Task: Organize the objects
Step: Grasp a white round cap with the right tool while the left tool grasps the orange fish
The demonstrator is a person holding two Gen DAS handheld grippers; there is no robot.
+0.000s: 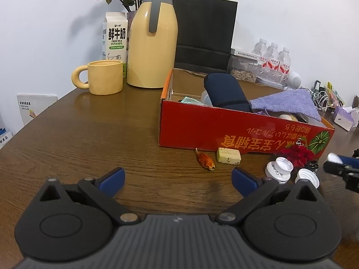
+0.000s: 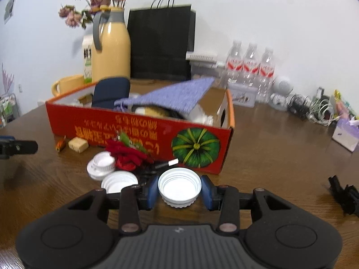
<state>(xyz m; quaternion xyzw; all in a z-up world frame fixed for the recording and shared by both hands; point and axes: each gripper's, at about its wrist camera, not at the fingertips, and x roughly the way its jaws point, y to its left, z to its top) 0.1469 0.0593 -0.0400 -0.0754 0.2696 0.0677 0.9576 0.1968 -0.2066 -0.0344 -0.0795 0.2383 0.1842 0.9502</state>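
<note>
A white cap [image 2: 179,187] is being clasped by the right hand-held gripper [image 2: 179,190], its blue pads [image 2: 153,190] being pressed against the cap's two sides. The cap is being held mouth-up just near the red box [image 2: 139,132], close to that box's near right corner, over the wooden surface [image 2: 280,157]. To the left of it, two further white caps [image 2: 120,182] are lying on the surface, touching each other, with a red flower ornament [image 2: 128,154] lying just beyond them against the box wall. Farther left, a small pale block [image 2: 77,144] and an orange dried piece [image 2: 60,144] are resting beside the box.

The left hand-held gripper [image 1: 178,178] is being held with its jaws spread wide and nothing between them, over bare surface near the box. Inside the box, a dark blue case [image 1: 226,92] and a purple cloth [image 1: 289,102] are sitting. At the far left, a yellow jug [image 1: 152,44] and a yellow mug [image 1: 105,77] are standing.
</note>
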